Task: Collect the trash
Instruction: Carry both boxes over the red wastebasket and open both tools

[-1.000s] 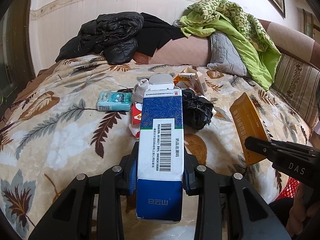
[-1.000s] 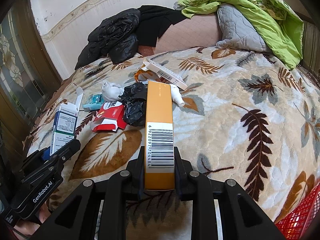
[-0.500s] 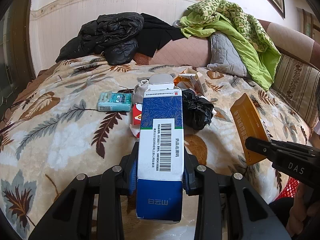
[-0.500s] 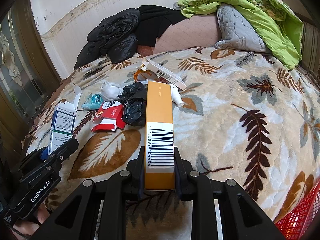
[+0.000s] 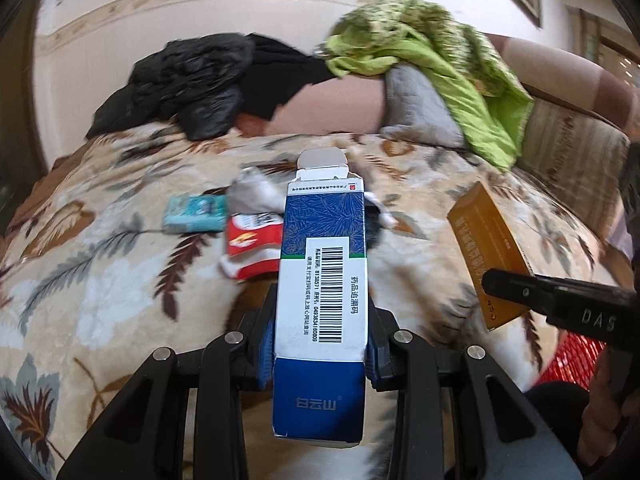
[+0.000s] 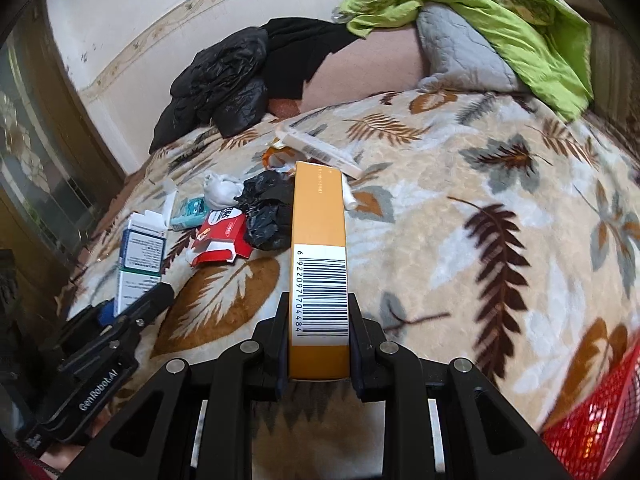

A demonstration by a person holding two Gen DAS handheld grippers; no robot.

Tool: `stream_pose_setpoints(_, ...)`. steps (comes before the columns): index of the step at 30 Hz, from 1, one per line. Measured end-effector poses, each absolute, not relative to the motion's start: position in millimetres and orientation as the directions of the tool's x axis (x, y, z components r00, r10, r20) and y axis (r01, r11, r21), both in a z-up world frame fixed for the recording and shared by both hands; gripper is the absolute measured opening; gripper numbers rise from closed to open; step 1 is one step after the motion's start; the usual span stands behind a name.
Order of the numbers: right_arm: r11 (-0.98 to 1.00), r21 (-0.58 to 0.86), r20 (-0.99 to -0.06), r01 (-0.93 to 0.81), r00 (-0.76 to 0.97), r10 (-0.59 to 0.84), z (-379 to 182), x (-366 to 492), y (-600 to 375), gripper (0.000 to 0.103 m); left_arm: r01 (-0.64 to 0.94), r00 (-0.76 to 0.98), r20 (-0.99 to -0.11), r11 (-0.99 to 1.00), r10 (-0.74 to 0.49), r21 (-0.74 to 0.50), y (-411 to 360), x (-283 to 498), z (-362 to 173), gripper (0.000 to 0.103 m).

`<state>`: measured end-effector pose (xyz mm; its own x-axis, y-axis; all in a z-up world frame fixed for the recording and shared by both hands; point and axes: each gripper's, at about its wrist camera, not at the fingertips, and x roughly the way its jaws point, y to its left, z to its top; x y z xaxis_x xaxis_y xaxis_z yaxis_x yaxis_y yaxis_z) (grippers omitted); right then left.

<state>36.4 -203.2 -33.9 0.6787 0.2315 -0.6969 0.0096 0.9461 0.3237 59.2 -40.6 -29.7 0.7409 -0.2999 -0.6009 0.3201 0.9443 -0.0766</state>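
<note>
The tall blue-and-white cardboard carton blocks most of the crumpled black plastic bag from the left wrist view, leaving only a dark sliver at its right edge. The red mesh plastic basket is cut off by the frame corner, so its shape and contents stay unknown. The bed's far side smears in the left view: the small teal packet and the red-and-white flattened box carry unreadable print. The long orange carton covers part of a small white bottle.
</note>
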Motion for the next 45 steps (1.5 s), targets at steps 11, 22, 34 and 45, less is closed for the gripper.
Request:
stream_pose_setpoints(11, 0.902, 0.394, -0.669, 0.175, 0.728, 0.151, -7.3, -42.4, -297.0, 0.025, 0.551, 0.632, -0.6, 0.829, -0.49, -0.097, -127.2, 25.3, -2.1, 0.033)
stream_pose_setpoints(22, 0.778, 0.416, -0.663, 0.471, 0.742, -0.095, 4.6, -152.3, -428.7, 0.025, 0.799, 0.361, -0.63, 0.576, -0.687, -0.171, -269.1, -21.6, 18.4, 0.033)
stream_pose_setpoints(34, 0.692, 0.406, -0.716, 0.597, 0.678, -0.164, -14.8, -190.5, -485.0, 0.041, 0.845, 0.165, -0.698, 0.465, -0.696, -0.265, -370.1, -39.0, -1.9, 0.056)
stream_pose_setpoints(45, 0.741, 0.436, -0.693, 0.511, 0.716, -0.086, -13.0, -156.3, -459.6, 0.041, 0.776, 0.278, -0.684, 0.577, -0.675, -0.254, -310.0, -12.3, 5.6, 0.057)
